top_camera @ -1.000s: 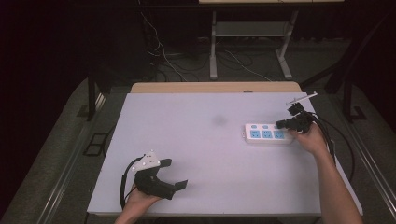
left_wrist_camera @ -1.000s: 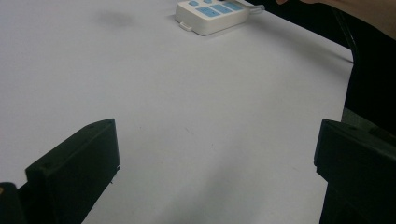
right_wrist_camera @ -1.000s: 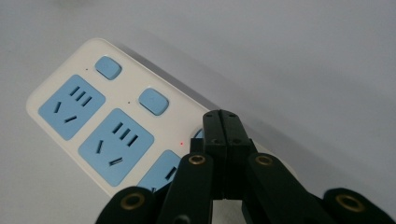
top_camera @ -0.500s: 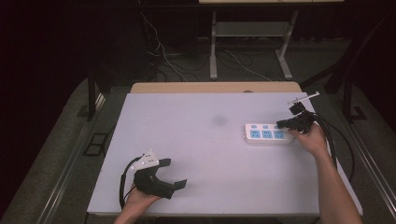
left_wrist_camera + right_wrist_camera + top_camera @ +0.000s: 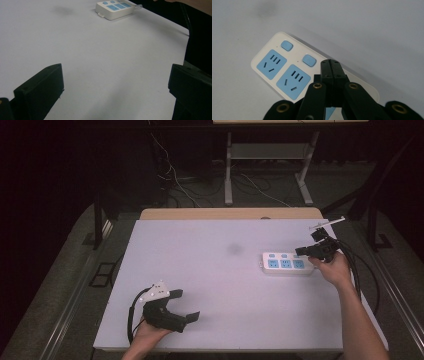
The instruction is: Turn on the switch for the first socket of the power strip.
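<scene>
A white power strip (image 5: 285, 263) with blue sockets and blue buttons lies on the right side of the white table (image 5: 215, 270). My right gripper (image 5: 301, 251) is shut with nothing between its jaws, and its tips hover over the strip's right end. In the right gripper view the closed jaw tips (image 5: 330, 65) sit just beside a blue button (image 5: 309, 60) on the power strip (image 5: 272, 72). My left gripper (image 5: 184, 304) rests open near the table's front left, empty. The left gripper view shows its wide-apart jaws and the power strip (image 5: 115, 8) far off.
A faint dark smudge (image 5: 233, 249) marks the table's middle. Black cables (image 5: 357, 270) trail from the right gripper past the table's right edge. A wooden strip (image 5: 230, 213) runs along the far edge, with desk legs and cords on the floor behind.
</scene>
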`<state>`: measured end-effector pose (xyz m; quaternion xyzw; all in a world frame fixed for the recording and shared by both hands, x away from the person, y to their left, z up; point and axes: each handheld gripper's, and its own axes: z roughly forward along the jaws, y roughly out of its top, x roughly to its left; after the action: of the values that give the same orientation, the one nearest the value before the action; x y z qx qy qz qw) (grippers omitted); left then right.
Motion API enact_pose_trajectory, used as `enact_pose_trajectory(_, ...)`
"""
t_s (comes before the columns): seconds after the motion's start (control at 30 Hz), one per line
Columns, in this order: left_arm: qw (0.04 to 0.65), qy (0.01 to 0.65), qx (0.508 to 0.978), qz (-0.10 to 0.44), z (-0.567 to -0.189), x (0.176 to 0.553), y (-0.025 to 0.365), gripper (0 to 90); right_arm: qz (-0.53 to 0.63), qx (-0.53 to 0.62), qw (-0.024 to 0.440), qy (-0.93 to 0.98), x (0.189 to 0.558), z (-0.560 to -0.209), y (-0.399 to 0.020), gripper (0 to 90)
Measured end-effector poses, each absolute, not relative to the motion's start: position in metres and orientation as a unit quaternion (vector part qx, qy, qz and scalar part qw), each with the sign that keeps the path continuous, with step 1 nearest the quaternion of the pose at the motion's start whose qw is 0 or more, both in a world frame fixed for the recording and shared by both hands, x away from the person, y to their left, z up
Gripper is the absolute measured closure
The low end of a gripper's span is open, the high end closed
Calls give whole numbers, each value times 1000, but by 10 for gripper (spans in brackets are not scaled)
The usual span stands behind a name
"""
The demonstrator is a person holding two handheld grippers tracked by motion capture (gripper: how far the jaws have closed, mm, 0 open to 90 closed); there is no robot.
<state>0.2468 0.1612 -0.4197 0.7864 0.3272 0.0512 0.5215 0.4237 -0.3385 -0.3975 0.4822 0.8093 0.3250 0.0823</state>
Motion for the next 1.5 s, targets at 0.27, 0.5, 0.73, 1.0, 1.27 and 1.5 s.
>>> enact_pose_trajectory(0.27,525,329,784,51,-420,246,162,0,340,493,85,796,412,-383,-340,900)
enact_pose_trajectory(0.5,526,330,782,51,-419,246,162,0,349,499,88,788,403,-374,-339,900)
enact_pose_trajectory(0.73,528,331,780,51,-419,246,163,0,359,498,90,784,391,-364,-333,900)
enact_pose_trajectory(1.0,530,334,778,53,-419,246,164,0,392,499,97,767,368,-353,-327,719)
enact_pose_trajectory(1.27,529,336,777,53,-419,246,165,0,426,511,86,742,343,-360,-330,420)
enact_pose_trajectory(1.5,530,338,776,53,-420,246,165,0,466,505,80,722,321,-367,-329,44)
